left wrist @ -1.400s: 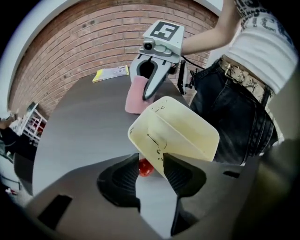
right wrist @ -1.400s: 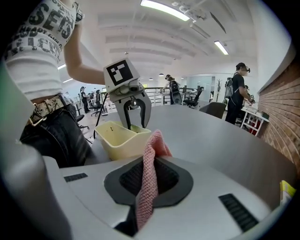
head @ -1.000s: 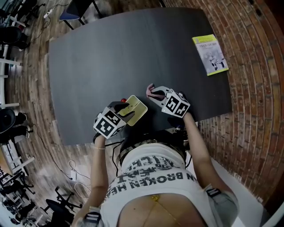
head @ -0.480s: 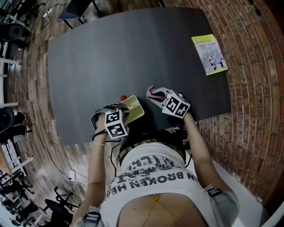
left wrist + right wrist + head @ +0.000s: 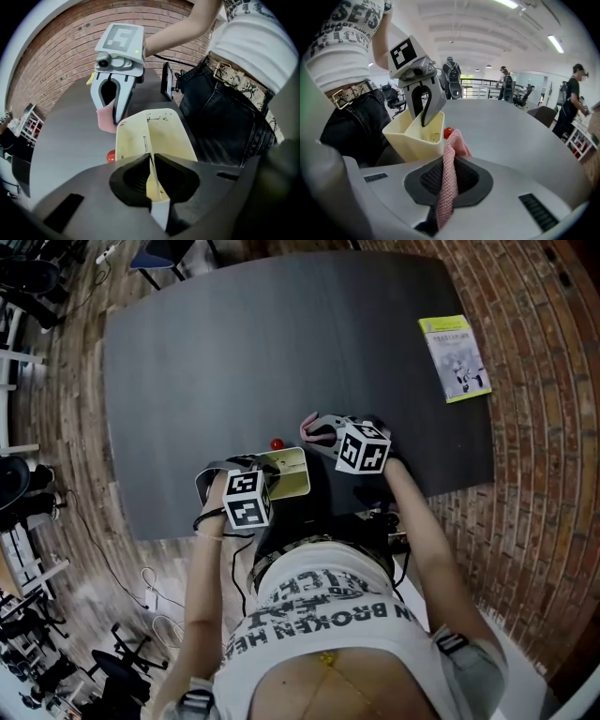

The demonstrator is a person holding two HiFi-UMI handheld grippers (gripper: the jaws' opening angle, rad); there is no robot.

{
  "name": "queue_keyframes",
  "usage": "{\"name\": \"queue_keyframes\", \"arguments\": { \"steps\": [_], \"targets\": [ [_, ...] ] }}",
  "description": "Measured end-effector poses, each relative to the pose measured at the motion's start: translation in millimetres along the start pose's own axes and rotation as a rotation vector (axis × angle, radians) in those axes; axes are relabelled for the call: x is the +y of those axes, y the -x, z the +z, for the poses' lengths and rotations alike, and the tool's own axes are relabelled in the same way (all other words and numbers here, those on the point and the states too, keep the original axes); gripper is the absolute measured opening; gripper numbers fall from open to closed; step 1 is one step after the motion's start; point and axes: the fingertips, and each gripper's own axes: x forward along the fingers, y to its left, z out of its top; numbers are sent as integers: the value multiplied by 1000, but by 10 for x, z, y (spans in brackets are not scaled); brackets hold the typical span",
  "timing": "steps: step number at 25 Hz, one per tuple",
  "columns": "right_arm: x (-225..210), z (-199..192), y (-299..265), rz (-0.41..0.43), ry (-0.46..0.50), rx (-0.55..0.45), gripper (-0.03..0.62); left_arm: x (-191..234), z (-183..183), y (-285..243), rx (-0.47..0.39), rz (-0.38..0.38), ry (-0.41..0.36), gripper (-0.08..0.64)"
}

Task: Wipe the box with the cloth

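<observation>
Cream box (image 5: 289,472) is pinched by one wall in the left gripper (image 5: 151,169), whose jaws have just been closing, while the right gripper (image 5: 446,180) clamps the pink cloth (image 5: 453,140) nearby.

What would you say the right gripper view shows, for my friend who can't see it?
The right tool pinches a pink cloth, aimed at a cream box on the grey table. The left tool reaches into the box; its jaws have just been closing on one wall. A small red ball sits just past the box.
</observation>
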Motion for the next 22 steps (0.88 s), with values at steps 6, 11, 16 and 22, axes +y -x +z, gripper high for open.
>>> {"name": "queue_keyframes", "arguments": {
  "steps": [6, 11, 16, 22],
  "targets": [
    [26, -40, -277, 199, 313, 196, 17, 8, 0, 11, -3, -4, -2, 35],
    [70, -83, -412, 317, 516, 306, 17, -9, 8, -7, -7, -21, 10, 35],
    [119, -73, -507, 377, 623, 329, 17, 2, -9, -13, -13, -18, 23, 35],
    [141, -108, -494, 410, 750, 348, 17, 19, -5, -10, -13, -26, 36, 35]
  ]
}}
